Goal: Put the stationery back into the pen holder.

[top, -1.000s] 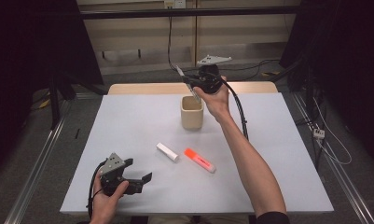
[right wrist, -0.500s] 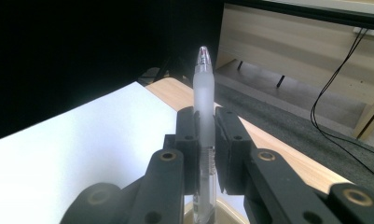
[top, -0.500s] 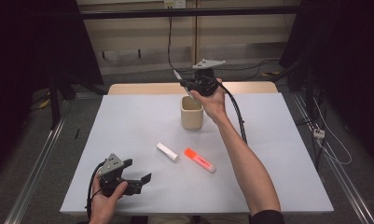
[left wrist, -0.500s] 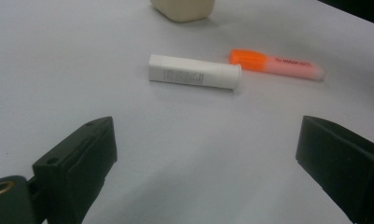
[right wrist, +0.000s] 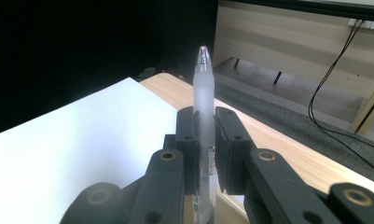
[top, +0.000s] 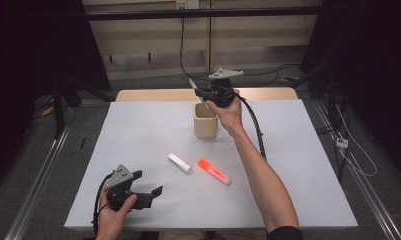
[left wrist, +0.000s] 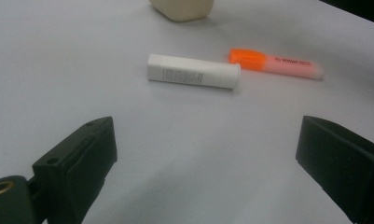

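The right gripper (top: 204, 94) clamps a frosted pen (right wrist: 204, 112) in its jaws above the beige cup (top: 206, 121), while the left gripper (top: 150, 195) rests near the counter (top: 298, 150) edge, jaws wide apart.

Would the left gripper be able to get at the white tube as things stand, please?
Probably yes. The left gripper sits low with its jaws open toward the white tube, with bare table between them. The orange highlighter lies beyond the tube, out of the way.

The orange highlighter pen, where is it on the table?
In the high view the orange highlighter pen lies flat near the middle of the white table, just right of the white tube and in front of the beige cup.
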`<action>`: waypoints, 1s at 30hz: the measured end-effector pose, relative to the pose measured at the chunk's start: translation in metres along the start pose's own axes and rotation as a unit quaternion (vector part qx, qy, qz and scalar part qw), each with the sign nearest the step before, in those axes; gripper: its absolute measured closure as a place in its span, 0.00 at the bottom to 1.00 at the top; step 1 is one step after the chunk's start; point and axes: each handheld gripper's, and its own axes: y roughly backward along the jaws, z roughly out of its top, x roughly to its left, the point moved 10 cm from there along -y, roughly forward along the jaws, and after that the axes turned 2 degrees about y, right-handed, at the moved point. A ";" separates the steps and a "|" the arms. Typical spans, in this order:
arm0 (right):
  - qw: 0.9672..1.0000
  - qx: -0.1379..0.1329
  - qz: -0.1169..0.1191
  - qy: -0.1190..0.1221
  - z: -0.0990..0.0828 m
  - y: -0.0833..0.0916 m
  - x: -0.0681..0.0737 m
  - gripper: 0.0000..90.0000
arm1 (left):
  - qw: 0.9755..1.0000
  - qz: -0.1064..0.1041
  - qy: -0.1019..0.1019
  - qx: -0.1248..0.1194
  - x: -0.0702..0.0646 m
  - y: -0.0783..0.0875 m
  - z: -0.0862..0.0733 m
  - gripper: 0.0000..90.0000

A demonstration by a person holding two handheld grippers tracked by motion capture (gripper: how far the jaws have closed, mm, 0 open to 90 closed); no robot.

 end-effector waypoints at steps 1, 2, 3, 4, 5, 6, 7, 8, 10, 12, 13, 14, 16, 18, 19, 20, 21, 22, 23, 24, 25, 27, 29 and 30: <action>1.000 0.001 0.000 0.001 -0.001 0.000 0.000 0.90 | 1.000 0.001 0.001 -0.002 0.000 0.000 0.001 0.06; 1.000 0.001 0.000 0.001 -0.001 0.000 0.000 0.90 | 1.000 0.001 0.001 -0.002 0.000 0.000 0.001 0.06; 1.000 0.000 -0.001 0.001 -0.004 -0.001 -0.001 0.90 | 1.000 0.000 0.001 -0.002 0.000 0.000 0.001 0.06; 1.000 0.000 -0.001 0.001 -0.004 -0.001 -0.001 0.90 | 1.000 0.000 0.001 -0.003 0.000 0.000 0.001 0.06; 1.000 -0.004 0.000 -0.001 -0.006 -0.002 0.000 0.90 | 1.000 0.001 0.002 -0.004 0.000 0.000 0.001 0.06; 1.000 -0.002 -0.001 0.002 -0.007 -0.002 0.000 0.90 | 1.000 0.000 0.000 -0.002 -0.001 0.000 0.000 0.06; 1.000 -0.001 -0.001 0.002 -0.009 -0.003 -0.001 0.90 | 1.000 0.001 0.000 -0.003 0.000 0.001 0.001 0.06; 1.000 -0.001 -0.001 0.002 -0.009 -0.003 -0.001 0.90 | 1.000 0.001 0.000 -0.003 0.000 0.001 0.001 0.06; 1.000 0.000 -0.001 0.002 -0.012 -0.003 -0.002 0.90 | 1.000 0.000 -0.001 -0.005 0.000 0.001 0.001 0.06; 1.000 0.003 -0.001 0.004 -0.015 -0.005 -0.001 0.90 | 1.000 -0.001 -0.002 -0.005 -0.001 0.001 0.002 0.06; 1.000 0.004 -0.001 0.005 -0.015 -0.005 -0.001 0.90 | 1.000 -0.001 -0.002 -0.005 -0.001 0.001 0.002 0.06; 1.000 0.004 -0.001 0.005 -0.015 -0.006 0.000 0.90 | 1.000 -0.002 -0.002 -0.005 -0.002 0.001 0.001 0.06; 1.000 0.005 0.000 0.007 -0.016 -0.006 0.000 0.90 | 1.000 -0.002 -0.002 -0.005 -0.002 0.001 0.002 0.06; 1.000 0.007 -0.001 0.004 -0.019 -0.006 -0.001 0.90 | 1.000 -0.001 -0.001 -0.005 0.000 0.002 0.002 0.06; 1.000 0.009 -0.001 0.004 -0.020 -0.007 -0.002 0.90 | 1.000 0.000 -0.001 -0.005 0.000 0.002 0.001 0.06; 1.000 0.009 -0.001 0.004 -0.020 -0.007 -0.002 0.90 | 1.000 0.000 -0.001 -0.005 0.000 0.002 0.001 0.06; 1.000 0.017 -0.001 0.002 -0.024 -0.008 -0.002 0.89 | 1.000 0.001 0.002 -0.008 0.000 0.001 0.002 0.06; 1.000 0.016 -0.003 0.003 -0.024 -0.008 -0.002 0.85 | 1.000 0.002 0.001 -0.008 0.000 0.001 0.003 0.06; 1.000 0.015 -0.004 0.003 -0.024 -0.007 -0.002 0.82 | 1.000 0.004 -0.001 -0.007 0.000 0.000 0.003 0.06; 1.000 0.014 -0.005 0.002 -0.024 -0.007 -0.002 0.78 | 1.000 0.004 -0.004 -0.007 -0.001 0.000 0.004 0.06; 1.000 0.014 -0.004 0.002 -0.024 -0.006 -0.002 0.75 | 1.000 0.001 -0.005 -0.006 -0.002 -0.001 0.004 0.06; 1.000 0.007 -0.008 0.000 -0.022 -0.003 -0.004 0.71 | 1.000 -0.003 -0.007 -0.004 -0.005 -0.002 0.002 0.06; 1.000 0.006 -0.007 -0.004 -0.021 0.000 -0.005 0.64 | 1.000 -0.001 -0.008 -0.003 -0.003 -0.001 0.002 0.06; 1.000 0.009 -0.007 -0.007 -0.022 0.001 -0.006 0.60 | 1.000 0.000 -0.005 -0.004 -0.003 -0.001 0.002 0.06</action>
